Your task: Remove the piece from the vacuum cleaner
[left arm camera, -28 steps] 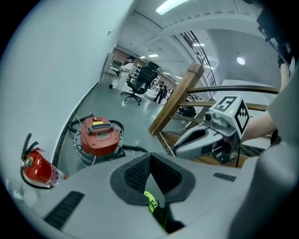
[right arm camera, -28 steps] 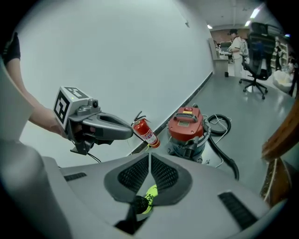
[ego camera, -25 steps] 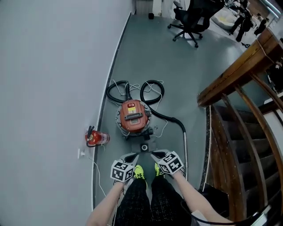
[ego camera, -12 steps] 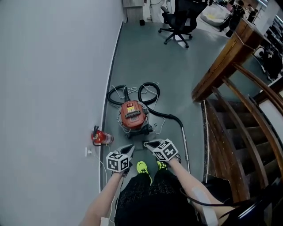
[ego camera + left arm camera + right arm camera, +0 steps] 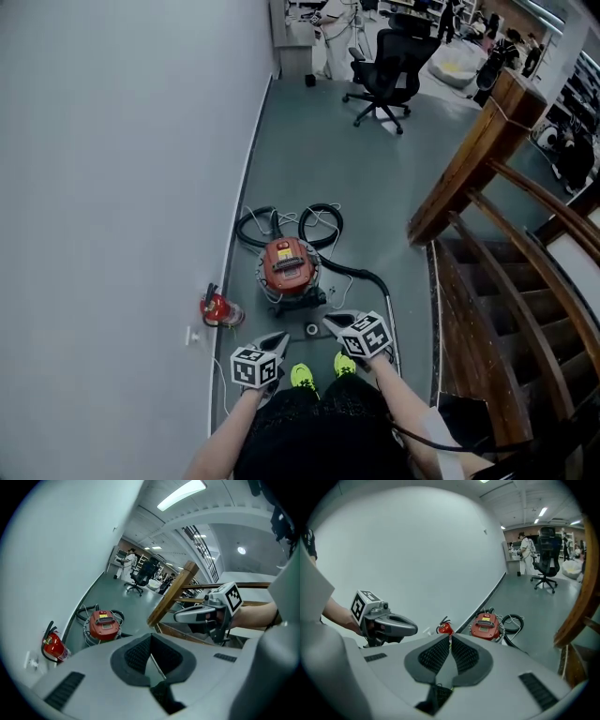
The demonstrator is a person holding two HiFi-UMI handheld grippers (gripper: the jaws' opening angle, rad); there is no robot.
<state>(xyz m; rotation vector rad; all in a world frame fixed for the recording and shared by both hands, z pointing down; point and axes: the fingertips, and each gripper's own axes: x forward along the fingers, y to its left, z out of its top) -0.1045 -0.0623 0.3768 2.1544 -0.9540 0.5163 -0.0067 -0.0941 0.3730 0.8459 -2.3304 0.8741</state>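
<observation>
The red vacuum cleaner stands on the grey floor beside the wall, its black hose coiled behind it. A small dark ring-shaped piece lies on the floor just in front of it. My left gripper and right gripper hang side by side above my feet, short of the vacuum, both shut and empty. The left gripper view shows shut jaws, the vacuum beyond and the right gripper. In the right gripper view the jaws are shut, with the vacuum ahead.
A red fire extinguisher stands against the wall at the left, near a wall socket. The vacuum's metal wand lies on the floor at the right. A wooden stair railing runs along the right. An office chair stands far back.
Both grippers have risen from near the floor, staying shut and empty. The camera has lifted too, so the vacuum looks smaller and further off.
</observation>
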